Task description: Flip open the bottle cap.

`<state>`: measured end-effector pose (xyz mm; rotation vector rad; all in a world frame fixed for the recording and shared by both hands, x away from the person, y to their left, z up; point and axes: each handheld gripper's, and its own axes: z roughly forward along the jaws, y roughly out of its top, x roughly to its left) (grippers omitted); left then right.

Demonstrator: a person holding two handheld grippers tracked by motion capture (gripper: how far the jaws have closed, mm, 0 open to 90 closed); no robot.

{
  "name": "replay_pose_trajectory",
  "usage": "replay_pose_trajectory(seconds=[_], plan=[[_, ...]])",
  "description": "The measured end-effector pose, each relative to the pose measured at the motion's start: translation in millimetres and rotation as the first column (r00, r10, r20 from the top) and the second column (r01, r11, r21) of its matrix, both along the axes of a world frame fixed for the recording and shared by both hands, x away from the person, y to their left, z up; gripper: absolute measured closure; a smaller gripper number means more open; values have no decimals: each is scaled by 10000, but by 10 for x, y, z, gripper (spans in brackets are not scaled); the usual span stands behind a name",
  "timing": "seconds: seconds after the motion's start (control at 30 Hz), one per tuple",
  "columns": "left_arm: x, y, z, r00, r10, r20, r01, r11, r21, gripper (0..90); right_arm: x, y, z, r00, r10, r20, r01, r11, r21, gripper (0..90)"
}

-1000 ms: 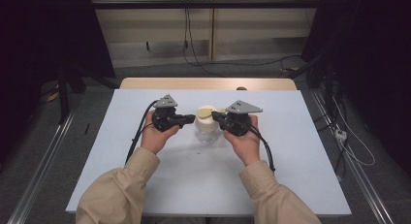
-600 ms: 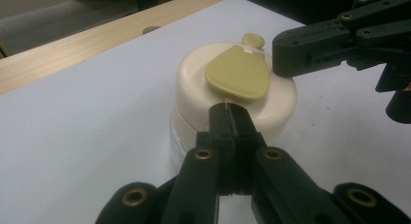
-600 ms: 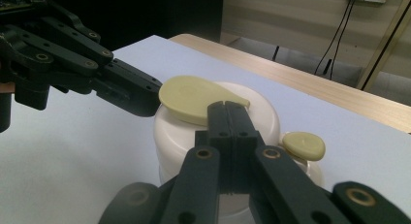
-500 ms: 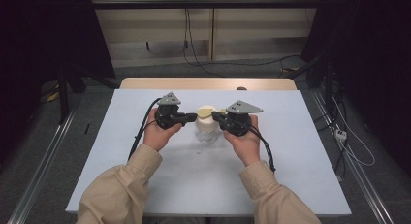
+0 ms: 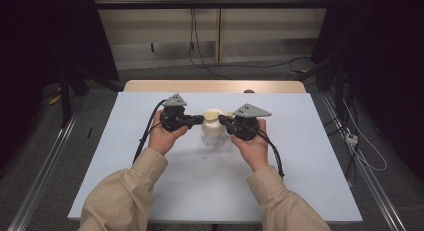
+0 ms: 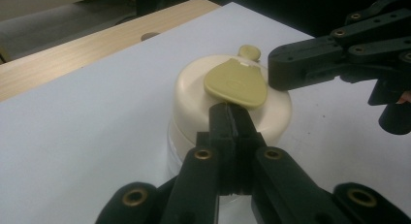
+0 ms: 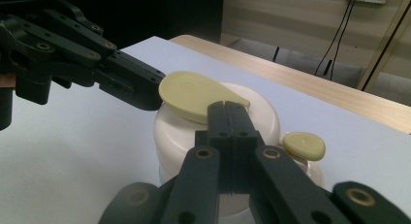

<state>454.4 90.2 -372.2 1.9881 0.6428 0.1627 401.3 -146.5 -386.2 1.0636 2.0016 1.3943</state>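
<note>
High view: a cream jar (image 5: 214, 130) stands mid-table (image 5: 310, 181), between the left gripper (image 5: 200, 119) and right gripper (image 5: 223, 120). Left gripper view: its fingers (image 6: 228, 124) are closed, empty, touching the lid tab (image 6: 236, 82). Right gripper view: closed fingers (image 7: 228, 118) meet the tab too.

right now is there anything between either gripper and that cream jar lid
Nothing visible stands in the way. The left gripper and the right gripper meet the cream jar lid from opposite sides, both with jaws shut, tips at the yellowish flap on top. The white table around the jar is bare.
</note>
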Motion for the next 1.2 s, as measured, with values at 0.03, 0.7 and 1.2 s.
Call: replay_pose_trajectory(seconds=[0.03,0.7,1.2], plan=[[0,-3,10,10000,-22,-10,22,10000,59,900,-2,0,-1,10000,-12,-12,12,10000,10,900],[6,-58,112,9999,-60,108,62,9998,-169,900,-7,2,-6,10000,-43,38,43,10000,10,900],[11,-190,112,9994,-268,197,268,9996,-26,900,-10,0,-11,10000,-41,39,41,10000,90,900]])
